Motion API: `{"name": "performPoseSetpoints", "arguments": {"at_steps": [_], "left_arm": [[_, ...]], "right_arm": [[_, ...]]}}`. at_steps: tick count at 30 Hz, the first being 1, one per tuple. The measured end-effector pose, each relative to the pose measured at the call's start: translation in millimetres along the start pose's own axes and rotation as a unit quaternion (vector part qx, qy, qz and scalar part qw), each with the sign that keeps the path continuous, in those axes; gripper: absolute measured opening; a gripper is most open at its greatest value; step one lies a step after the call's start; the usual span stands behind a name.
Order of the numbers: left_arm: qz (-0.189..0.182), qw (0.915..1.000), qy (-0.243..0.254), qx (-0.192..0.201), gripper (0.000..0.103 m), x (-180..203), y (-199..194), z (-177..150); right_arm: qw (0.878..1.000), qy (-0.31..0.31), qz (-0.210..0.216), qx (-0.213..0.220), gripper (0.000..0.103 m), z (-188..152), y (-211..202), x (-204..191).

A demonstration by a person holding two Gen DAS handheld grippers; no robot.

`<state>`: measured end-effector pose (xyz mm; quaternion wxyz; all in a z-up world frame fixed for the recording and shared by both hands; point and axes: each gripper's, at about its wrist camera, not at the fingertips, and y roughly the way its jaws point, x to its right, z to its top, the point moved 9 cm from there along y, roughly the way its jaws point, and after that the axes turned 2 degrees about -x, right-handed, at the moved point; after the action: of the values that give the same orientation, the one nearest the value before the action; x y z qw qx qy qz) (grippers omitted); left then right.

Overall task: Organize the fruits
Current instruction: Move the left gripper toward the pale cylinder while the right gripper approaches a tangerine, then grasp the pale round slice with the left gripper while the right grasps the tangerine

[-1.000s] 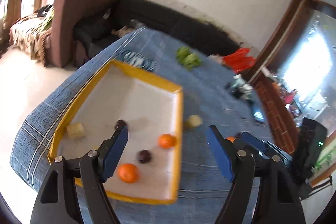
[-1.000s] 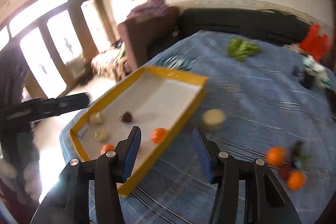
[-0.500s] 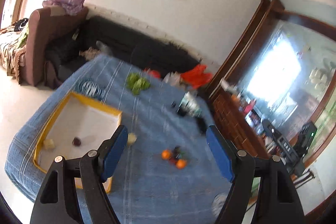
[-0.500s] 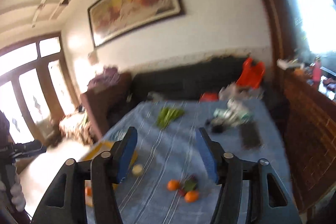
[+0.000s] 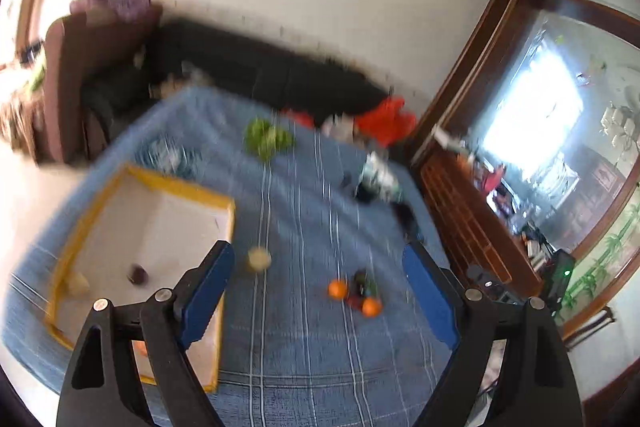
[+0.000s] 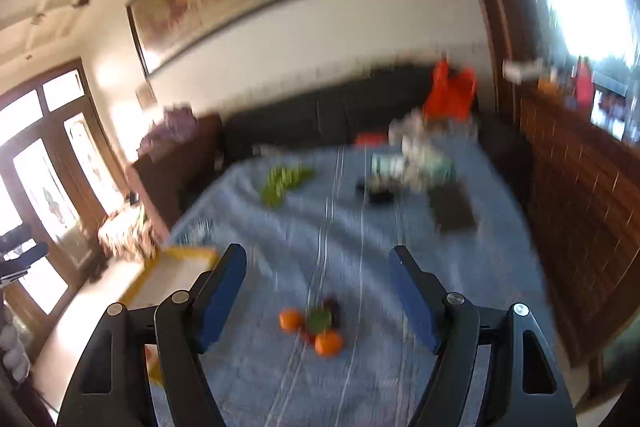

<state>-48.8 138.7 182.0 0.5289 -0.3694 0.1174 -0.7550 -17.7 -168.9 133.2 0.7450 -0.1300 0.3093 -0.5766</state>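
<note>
A yellow-rimmed white tray (image 5: 182, 185) lies at the left of the blue-clothed table and holds a dark fruit (image 5: 137, 273), a pale fruit (image 5: 78, 284) and an orange partly hidden behind my left finger. A pale round fruit (image 5: 259, 259) sits on the cloth just right of the tray. A small pile of two oranges (image 5: 337, 289) (image 6: 291, 320) with dark and red fruits lies mid-table. My left gripper (image 5: 318, 291) hangs above the table, jaws opening, nothing between them. My right gripper (image 6: 318, 297) hovers over the pile, jaws opening, also empty.
Green leafy vegetables (image 5: 266, 139) lie further back on the cloth. Bottles and packets (image 6: 412, 167), a dark flat object (image 6: 452, 207) and an orange bag (image 6: 450, 93) crowd the far right. A dark sofa (image 5: 260, 75) stands behind, a wooden cabinet (image 6: 580, 187) to the right.
Both grippers pulled back and up from the tray, and the views swung right toward the fruit pile. Both pairs of jaws stand wider than a second ago.
</note>
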Motion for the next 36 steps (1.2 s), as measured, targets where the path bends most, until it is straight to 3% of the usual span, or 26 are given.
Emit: {"name": "performPoseSetpoints", "arguments": {"at_steps": [3, 5, 8, 12, 17, 22, 26, 29, 34, 36], "left_arm": [[-0.003, 0.9995, -0.012, -0.028, 0.076, -18.3, 44.5, -11.5], [0.015, 0.9992, -0.004, -0.036, 0.064, -27.8, 66.1, -17.3], [0.023, 0.9975, -0.002, -0.067, 0.061, -40.3, 103.4, -28.1], [0.037, 0.9919, 0.012, -0.121, 0.061, -53.3, 144.4, -43.4], [0.06, 0.9819, 0.045, -0.174, 0.061, -59.6, 198.8, -57.8], [0.084, 0.9713, 0.076, -0.209, 0.061, -64.6, 241.2, -65.8], [0.13, 0.9653, 0.112, -0.197, 0.063, -69.8, 256.9, -58.4], [0.128, 0.961, 0.109, -0.219, 0.063, -75.0, 268.5, -65.6], [0.156, 0.9531, 0.133, -0.222, 0.063, -75.4, 271.7, -70.6], [0.17, 0.9479, 0.147, -0.226, 0.053, -74.3, 271.2, -74.3]], "right_arm": [[0.998, 0.009, 0.041, -0.048, 0.078, -29.8, 40.3, -5.5], [0.996, 0.001, 0.066, -0.068, 0.077, -41.4, 59.5, -15.5], [0.989, -0.03, 0.092, -0.109, 0.077, -61.1, 97.2, -44.2], [0.985, -0.096, 0.046, -0.133, 0.077, -81.2, 148.0, -59.4], [0.981, -0.11, 0.033, -0.156, 0.073, -92.5, 189.3, -57.5], [0.98, -0.124, 0.024, -0.153, 0.074, -89.2, 205.9, -52.2], [0.979, -0.116, 0.023, -0.168, 0.074, -95.0, 216.6, -44.2], [0.977, -0.108, 0.022, -0.183, 0.067, -103.3, 223.6, -36.9], [0.977, -0.117, 0.018, -0.179, 0.053, -104.7, 218.9, -40.7], [0.976, -0.126, 0.01, -0.179, 0.038, -107.2, 218.5, -41.5]]}}
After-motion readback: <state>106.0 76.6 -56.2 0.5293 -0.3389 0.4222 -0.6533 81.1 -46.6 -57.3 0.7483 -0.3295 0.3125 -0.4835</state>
